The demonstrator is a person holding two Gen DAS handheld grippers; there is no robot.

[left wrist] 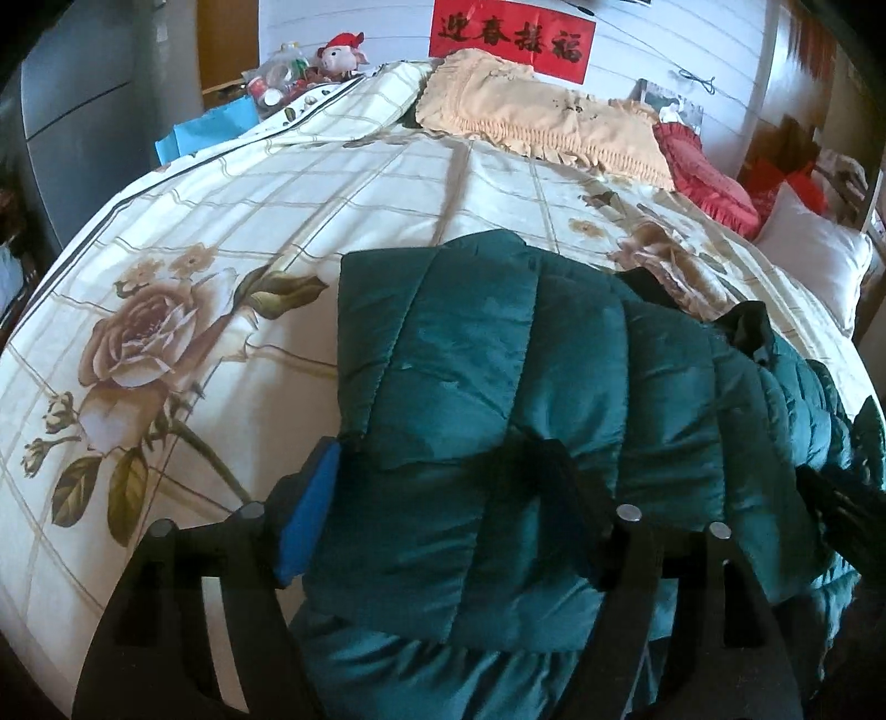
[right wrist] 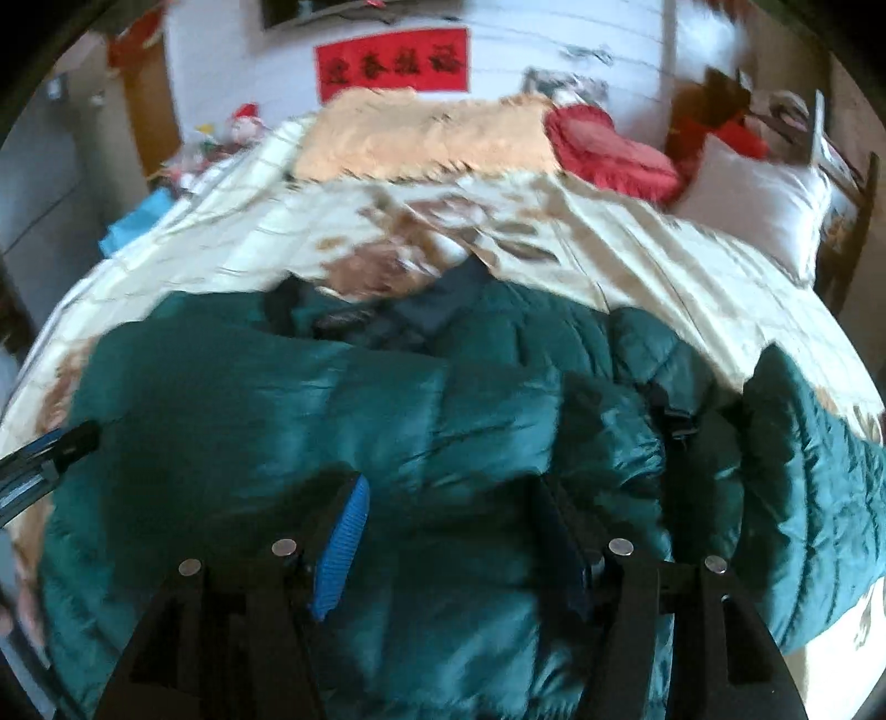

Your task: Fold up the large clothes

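A dark green quilted down jacket (left wrist: 498,376) lies on the floral bedspread (left wrist: 249,232), partly folded, a panel laid over its body. My left gripper (left wrist: 437,498) is open, its blue-padded fingers (left wrist: 310,509) wide apart astride the folded panel's near edge. In the right wrist view the jacket (right wrist: 387,399) fills the foreground with its dark collar lining (right wrist: 387,321) at the far side. My right gripper (right wrist: 454,543) is open above the jacket's body, its fingers (right wrist: 343,548) spread. The view is blurred. The left gripper's tip (right wrist: 50,448) shows at the left edge.
A beige fringed pillow (left wrist: 542,122), a red pillow (left wrist: 703,171) and a white pillow (left wrist: 814,260) lie at the bed's head. A red banner (left wrist: 509,39) hangs on the wall. A cluttered nightstand (left wrist: 282,77) with a plush toy stands far left.
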